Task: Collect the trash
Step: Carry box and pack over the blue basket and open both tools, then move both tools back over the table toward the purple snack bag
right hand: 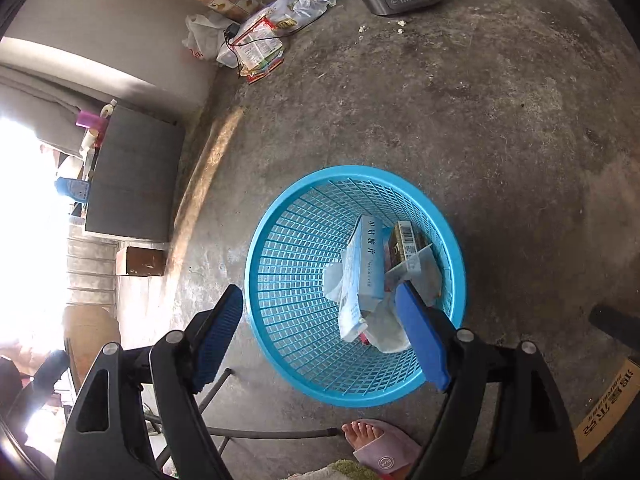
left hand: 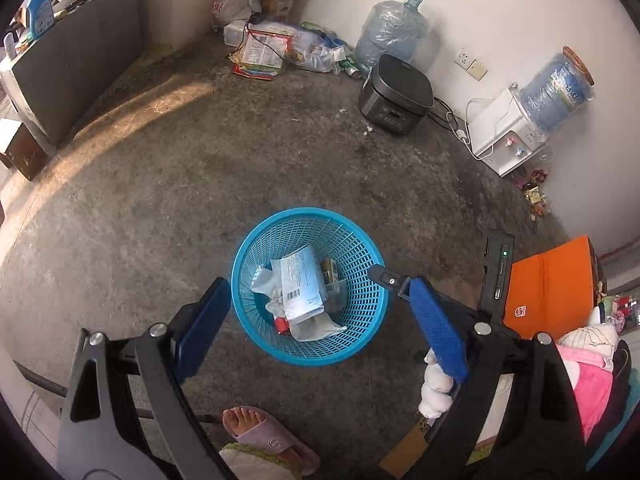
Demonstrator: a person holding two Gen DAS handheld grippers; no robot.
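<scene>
A blue plastic mesh basket (left hand: 362, 332) stands on the concrete floor; it also shows in the right wrist view (right hand: 288, 280). Inside lie a pale blue carton (left hand: 302, 284), crumpled white paper (left hand: 276, 304) and a dark gold box (left hand: 329, 270). The right wrist view shows the carton (right hand: 370, 264) and the gold box (right hand: 404, 240) too. My left gripper (left hand: 320, 292) is open and empty, held above the basket. My right gripper (right hand: 320, 300) is open and empty over the basket, and its tip reaches into the left wrist view (left hand: 386, 278).
A dark rice cooker (left hand: 394, 94), a water jug (left hand: 390, 30), a water dispenser (left hand: 508, 132) and a heap of packets and bags (left hand: 272, 50) line the far wall. An orange folder (left hand: 548, 284) lies at the right. A sandalled foot (left hand: 260, 432) stands close by.
</scene>
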